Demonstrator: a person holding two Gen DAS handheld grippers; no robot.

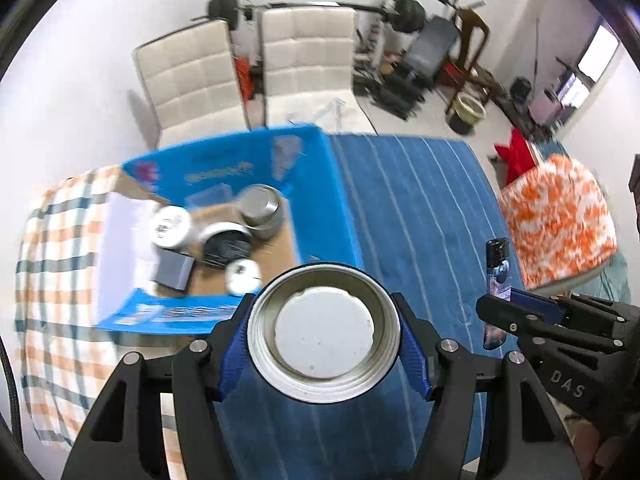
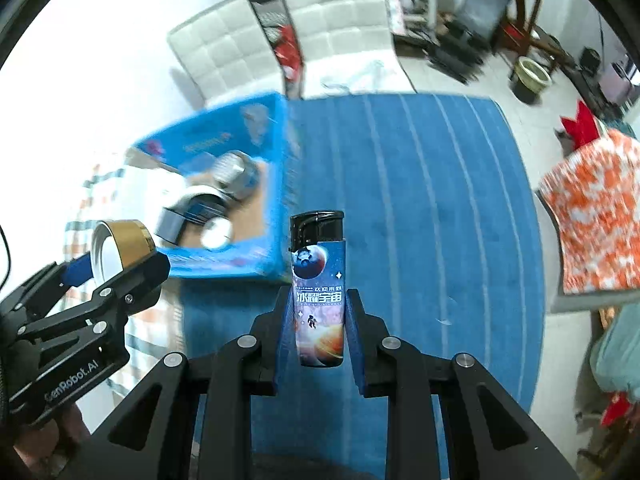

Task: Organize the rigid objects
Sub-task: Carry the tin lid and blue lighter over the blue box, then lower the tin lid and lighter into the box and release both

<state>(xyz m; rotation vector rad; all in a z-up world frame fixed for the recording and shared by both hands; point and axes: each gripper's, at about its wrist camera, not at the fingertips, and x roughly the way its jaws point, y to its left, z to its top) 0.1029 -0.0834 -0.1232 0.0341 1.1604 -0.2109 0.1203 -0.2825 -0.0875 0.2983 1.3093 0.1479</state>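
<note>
Blue striped cloth (image 1: 400, 200) covers the table, where an open blue cardboard box (image 1: 320, 184) already gathers tins and lids, evidently the collecting place. Beside it, the left gripper (image 1: 323, 334) pinches a gold-rimmed jar lid (image 1: 323, 334) hollow side up, and the right gripper (image 2: 319, 320) clamps a space-print lighter (image 2: 319, 292) upright, both seemingly carried toward the box.

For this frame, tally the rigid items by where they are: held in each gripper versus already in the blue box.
Held in left gripper: 1, a round lid
Held in right gripper: 1, a lighter
In the blue box: 5 that can be made out, though blur may hide more
Total: 7
</note>
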